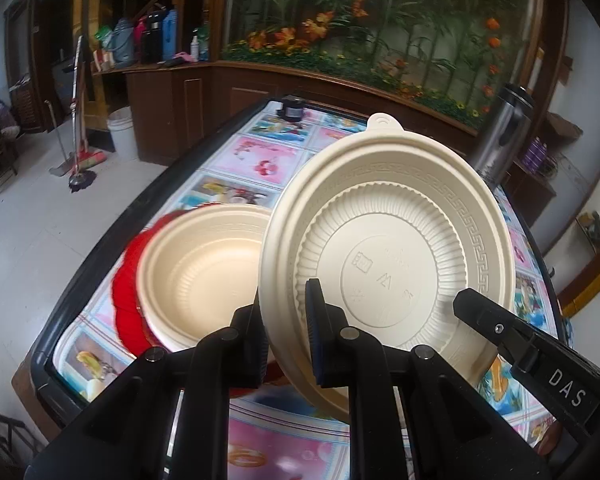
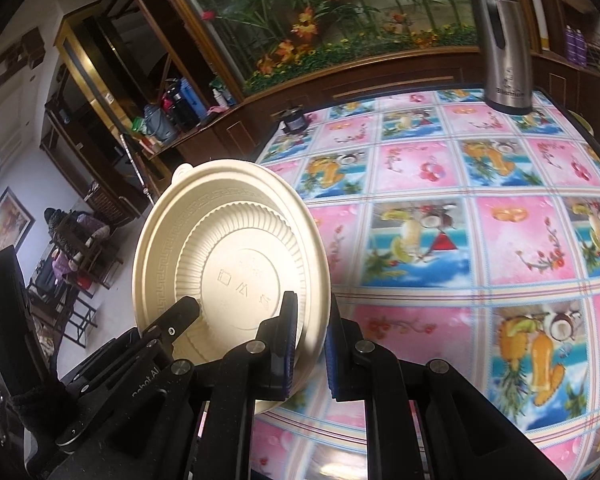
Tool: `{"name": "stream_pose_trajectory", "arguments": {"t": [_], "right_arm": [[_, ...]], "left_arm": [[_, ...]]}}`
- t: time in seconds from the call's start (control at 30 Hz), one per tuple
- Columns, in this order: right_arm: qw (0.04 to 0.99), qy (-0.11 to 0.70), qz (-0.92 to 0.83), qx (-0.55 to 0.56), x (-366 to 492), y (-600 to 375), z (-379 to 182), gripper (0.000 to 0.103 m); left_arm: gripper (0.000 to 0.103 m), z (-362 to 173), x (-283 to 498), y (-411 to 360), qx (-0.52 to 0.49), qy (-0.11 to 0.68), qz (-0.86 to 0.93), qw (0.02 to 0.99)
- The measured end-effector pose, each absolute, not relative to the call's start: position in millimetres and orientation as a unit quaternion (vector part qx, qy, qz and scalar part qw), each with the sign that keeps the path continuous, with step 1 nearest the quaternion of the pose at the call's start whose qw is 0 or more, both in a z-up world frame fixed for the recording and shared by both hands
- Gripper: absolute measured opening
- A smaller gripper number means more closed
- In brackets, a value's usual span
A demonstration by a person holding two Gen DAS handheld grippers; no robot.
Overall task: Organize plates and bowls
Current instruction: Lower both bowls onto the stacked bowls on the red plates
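A cream plastic bowl (image 1: pixel 388 248) hangs tilted above the table, its ribbed underside facing both cameras. My left gripper (image 1: pixel 286 304) is shut on the bowl's near rim at its left side. My right gripper (image 2: pixel 312 308) is shut on the same bowl (image 2: pixel 228 248) at the rim's right side. Each wrist view shows the other gripper: the right gripper (image 1: pixel 472 304) at the right, the left gripper (image 2: pixel 188 308) at the left. A second cream bowl (image 1: pixel 204 268) sits upright on red plates (image 1: pixel 126 300) at the table's left edge.
The table (image 2: pixel 460 240) has a pink and blue fruit-patterned cloth. A steel thermos (image 2: pixel 504 40) stands at its far right, a small black object (image 2: pixel 294 122) at its far edge. On the floor to the left are a white bucket (image 1: pixel 122 132) and a broom (image 1: pixel 80 160).
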State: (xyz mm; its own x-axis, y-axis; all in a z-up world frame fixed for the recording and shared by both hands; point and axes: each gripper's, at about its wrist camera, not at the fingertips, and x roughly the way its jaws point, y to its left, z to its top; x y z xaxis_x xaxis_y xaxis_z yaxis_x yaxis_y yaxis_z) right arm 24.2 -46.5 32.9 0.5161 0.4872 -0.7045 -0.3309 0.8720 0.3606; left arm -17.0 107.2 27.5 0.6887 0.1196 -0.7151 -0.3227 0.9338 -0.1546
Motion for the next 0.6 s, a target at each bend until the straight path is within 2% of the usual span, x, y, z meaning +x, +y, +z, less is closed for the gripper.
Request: {"name": "stream_pose_trajectory", "arguments": {"t": [0.6], "right_arm": [[0.850,0.445,0.276,0.064,34,19,30,0.012]], "left_arm": [[0.014,21,-23,152,-0.163,0.374,0.170,0.897]]}}
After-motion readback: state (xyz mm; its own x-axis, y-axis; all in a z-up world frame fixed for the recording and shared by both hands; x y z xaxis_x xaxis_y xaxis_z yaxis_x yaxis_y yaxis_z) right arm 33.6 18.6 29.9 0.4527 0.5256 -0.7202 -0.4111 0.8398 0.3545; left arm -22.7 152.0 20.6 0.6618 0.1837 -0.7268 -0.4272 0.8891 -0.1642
